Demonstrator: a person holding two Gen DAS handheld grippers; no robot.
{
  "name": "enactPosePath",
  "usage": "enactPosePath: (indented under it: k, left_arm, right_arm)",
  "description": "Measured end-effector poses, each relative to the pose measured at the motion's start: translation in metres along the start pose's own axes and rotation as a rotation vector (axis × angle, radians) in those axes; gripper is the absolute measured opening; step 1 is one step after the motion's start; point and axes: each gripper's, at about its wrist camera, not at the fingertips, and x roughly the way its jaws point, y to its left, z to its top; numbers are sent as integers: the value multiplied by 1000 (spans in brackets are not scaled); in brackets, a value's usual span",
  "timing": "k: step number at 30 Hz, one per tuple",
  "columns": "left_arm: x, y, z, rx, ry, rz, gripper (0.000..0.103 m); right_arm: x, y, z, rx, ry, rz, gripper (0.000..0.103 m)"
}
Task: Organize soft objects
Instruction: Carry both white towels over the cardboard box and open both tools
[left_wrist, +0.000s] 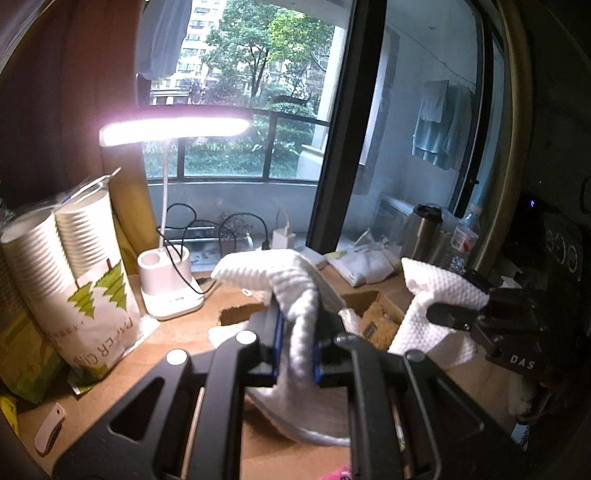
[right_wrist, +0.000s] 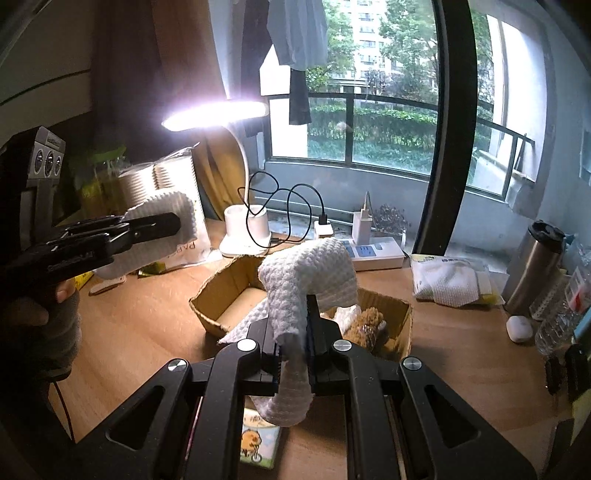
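1. You hold one white cloth stretched between both tools: left gripper clamped on one corner, right gripper clamped on another, above the cardboard box.
2. Inside the box: a brown plush toy and some white fabric already lie there. Judged partway; the cloth is not yet folded or laid in.
3. Right of the box: a packet of white cloths not yet dealt with.
4. Behind the box: lamp, cables and power strip crowd the far edge; paper cups stand left of it.
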Motion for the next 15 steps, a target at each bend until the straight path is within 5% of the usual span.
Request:
enactPosePath:
  k: [15]
  left_arm:
    - [74,8,-22,4,120,33,14]
  right_arm:
    - [28,-18,7,36,-12,16,12]
